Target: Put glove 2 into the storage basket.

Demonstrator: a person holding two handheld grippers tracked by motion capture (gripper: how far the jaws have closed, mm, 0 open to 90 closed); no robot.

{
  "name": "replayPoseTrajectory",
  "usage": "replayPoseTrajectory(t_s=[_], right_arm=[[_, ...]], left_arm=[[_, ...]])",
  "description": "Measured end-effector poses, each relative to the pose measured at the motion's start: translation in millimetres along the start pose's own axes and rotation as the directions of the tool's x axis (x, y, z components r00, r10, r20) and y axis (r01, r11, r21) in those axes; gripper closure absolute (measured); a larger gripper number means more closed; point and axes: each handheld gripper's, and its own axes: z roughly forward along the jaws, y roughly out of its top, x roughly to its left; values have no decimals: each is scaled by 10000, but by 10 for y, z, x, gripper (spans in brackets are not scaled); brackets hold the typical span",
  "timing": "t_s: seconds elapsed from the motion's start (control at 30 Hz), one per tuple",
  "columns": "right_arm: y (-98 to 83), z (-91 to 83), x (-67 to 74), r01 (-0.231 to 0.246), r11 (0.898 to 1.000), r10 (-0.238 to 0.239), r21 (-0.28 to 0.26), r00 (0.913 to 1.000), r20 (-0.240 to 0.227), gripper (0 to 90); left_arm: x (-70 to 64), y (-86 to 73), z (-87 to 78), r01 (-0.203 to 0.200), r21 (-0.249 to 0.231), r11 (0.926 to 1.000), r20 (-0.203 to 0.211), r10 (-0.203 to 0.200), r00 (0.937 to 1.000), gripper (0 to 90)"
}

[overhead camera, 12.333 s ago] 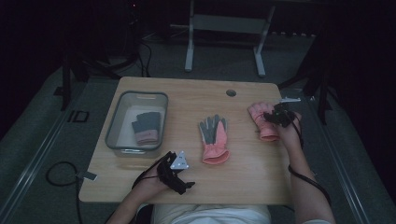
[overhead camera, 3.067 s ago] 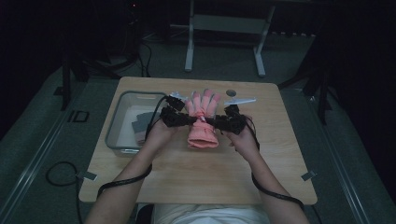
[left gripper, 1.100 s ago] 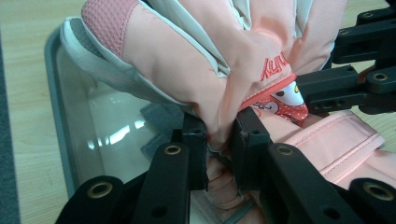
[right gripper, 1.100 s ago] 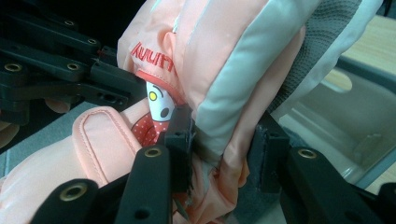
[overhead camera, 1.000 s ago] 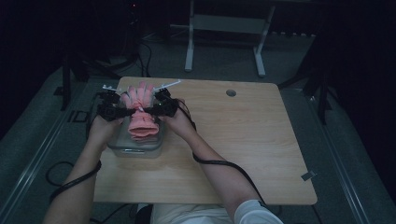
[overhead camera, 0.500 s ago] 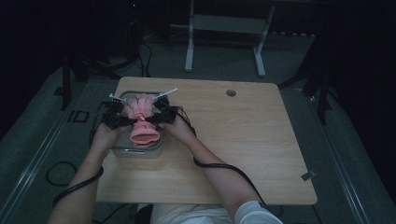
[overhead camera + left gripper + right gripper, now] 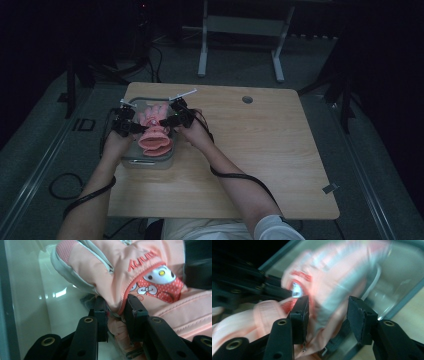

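Pink padded glove (image 7: 154, 131) held over clear rectangular plastic bin (image 7: 148, 161) at desk's (image 7: 260, 165) left side.
Glove's long axis runs near-to-far: fingers point to far edge, ribbed cuff twd the person, cartoon-patch side up. Left hand-held gripper (image 7: 116, 316) pinches glove's edge, pads tight on fabric. Right hand-held gripper (image 7: 327, 315): jaws have just been opening, now spread w/ glove fabric loose between them; that view is blurred.
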Motion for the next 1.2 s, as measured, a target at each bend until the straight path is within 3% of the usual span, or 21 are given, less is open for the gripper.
replayPoseTrajectory(t_s=[0.1,0.23,0.3,0.37,0.43,0.53,0.77,0.9,1.03,1.2], right_arm=[[9,-122,-8,14,9986,-25,-526,9998,-207,452],[-7,-235,-13,216,9952,-262,-958,9985,-479,385],[-22,-286,-9,280,9945,-345,-1013,9974,-638,364],[-40,-337,-12,336,9941,-421,-1029,9957,-824,318],[-57,-378,-19,580,9941,-661,-915,9939,-882,243],[-78,-439,-37,601,9934,-684,-973,9941,-845,210],[-92,-575,-67,656,9882,-763,-1384,9944,-732,194],[-122,-599,-92,668,9876,-761,-1418,9952,-611,192],[-166,-593,-119,853,9884,-914,-1253,9949,-437,193],[-199,-616,-135,942,9880,-995,-1222,9943,-383,194]], left_arm=[[1,-3,3,44,-233,9997,-55,-45,10000,693],[-6,17,-16,-68,-348,9994,-386,54,9992,549],[-3,22,-30,13,-409,9992,-519,-34,9986,469],[7,17,-42,-20,-453,9990,-389,2,9992,418],[13,7,-59,-27,-586,9983,-422,2,9991,343],[30,-4,-79,-8,-614,9981,-561,-27,9984,280],[84,-23,-148,-93,-1008,9949,-674,25,9977,187],[100,-47,-207,-62,-1498,9887,-309,16,9995,137],[103,-46,-309,-102,-1995,9798,-350,33,9994,122],[59,-41,-391,-288,-2206,9749,-151,261,9995,93]])
